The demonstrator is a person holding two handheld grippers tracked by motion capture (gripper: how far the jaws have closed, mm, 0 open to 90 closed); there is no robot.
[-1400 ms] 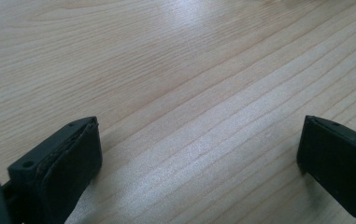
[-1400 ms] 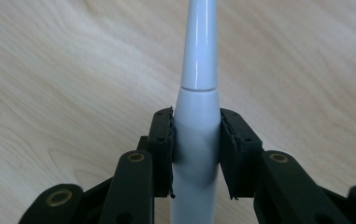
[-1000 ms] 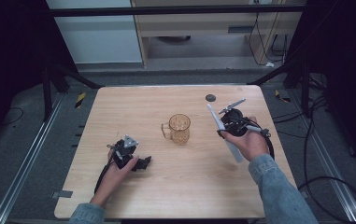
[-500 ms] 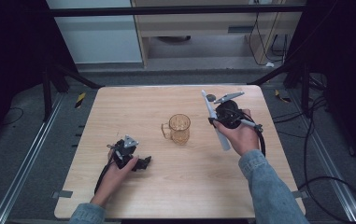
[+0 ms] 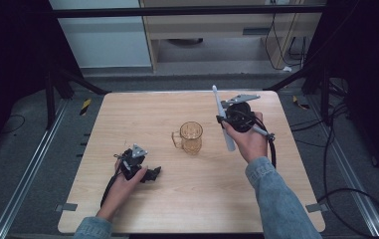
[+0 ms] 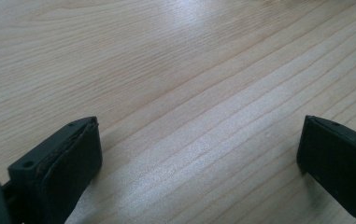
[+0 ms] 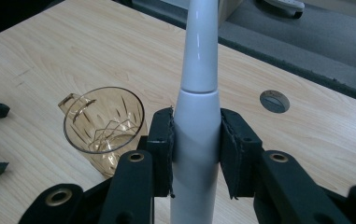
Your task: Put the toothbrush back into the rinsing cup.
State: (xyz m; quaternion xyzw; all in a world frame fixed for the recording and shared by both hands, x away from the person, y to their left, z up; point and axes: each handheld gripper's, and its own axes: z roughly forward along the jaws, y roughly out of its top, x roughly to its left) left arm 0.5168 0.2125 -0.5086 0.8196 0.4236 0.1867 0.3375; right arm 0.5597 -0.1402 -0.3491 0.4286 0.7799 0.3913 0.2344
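A long white toothbrush-like handle [image 5: 222, 119] is clamped between the pads of my right gripper [image 5: 225, 122], held in the air just right of an amber glass mug [image 5: 191, 138]. In the right gripper view the handle [image 7: 199, 116] rises between the shut jaws of the gripper [image 7: 196, 149], its thin end pointing away, with the mug [image 7: 103, 123] down to its left, empty and upright. My left gripper [image 5: 153, 174] rests low at the table's front left. In its own view that gripper [image 6: 199, 154] stands wide open over bare wood.
The light wooden table [image 5: 127, 119] has a round grey grommet [image 7: 274, 101] near its far right edge. Metal rails and cables run along the floor on both sides. Dark frame struts stand behind the table's far corners.
My right gripper has carried the white handle left and away from the person, closer to the mug. The left gripper has stayed where it was.
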